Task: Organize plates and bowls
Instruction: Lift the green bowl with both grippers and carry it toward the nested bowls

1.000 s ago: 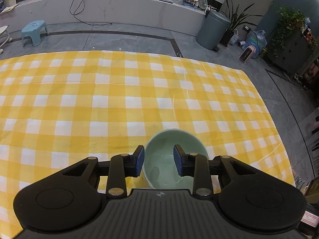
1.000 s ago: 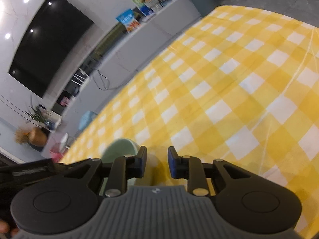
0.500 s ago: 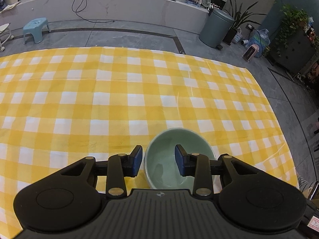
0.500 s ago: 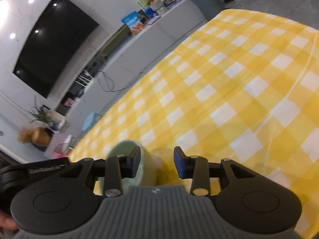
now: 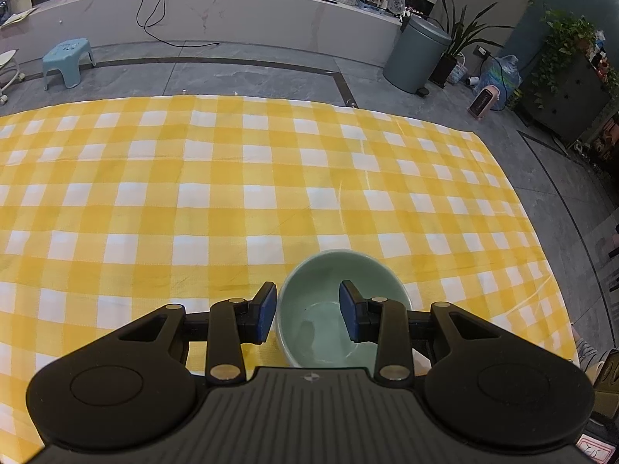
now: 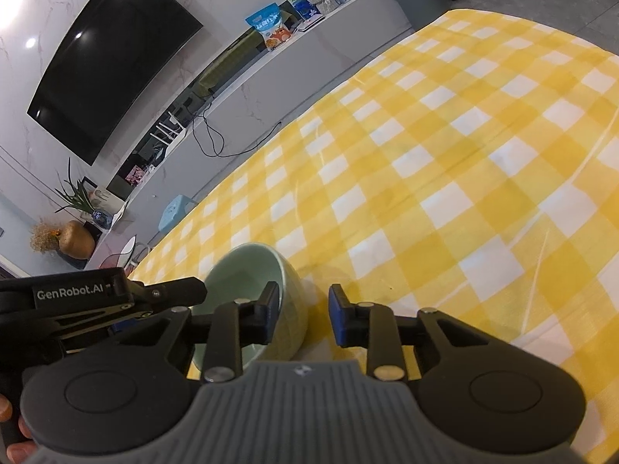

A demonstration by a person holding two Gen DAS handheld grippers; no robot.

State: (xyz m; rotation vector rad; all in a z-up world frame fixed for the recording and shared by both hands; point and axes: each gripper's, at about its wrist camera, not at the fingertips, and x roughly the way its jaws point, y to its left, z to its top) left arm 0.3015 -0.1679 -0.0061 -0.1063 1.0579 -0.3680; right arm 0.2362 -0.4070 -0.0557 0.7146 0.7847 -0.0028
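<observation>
The right gripper (image 6: 303, 315) has been brought nearer, its jaws just narrowed yet apart astride the right wall of the green bowl (image 5: 342, 305) on the checked cloth (image 5: 216, 193), while the left gripper (image 5: 308, 311), jaws apart, straddles the opposite wall.

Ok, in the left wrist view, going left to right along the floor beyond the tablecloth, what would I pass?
Blue stool → grey bin → potted plant → pink heater → dark cabinet with trailing ivy.
</observation>
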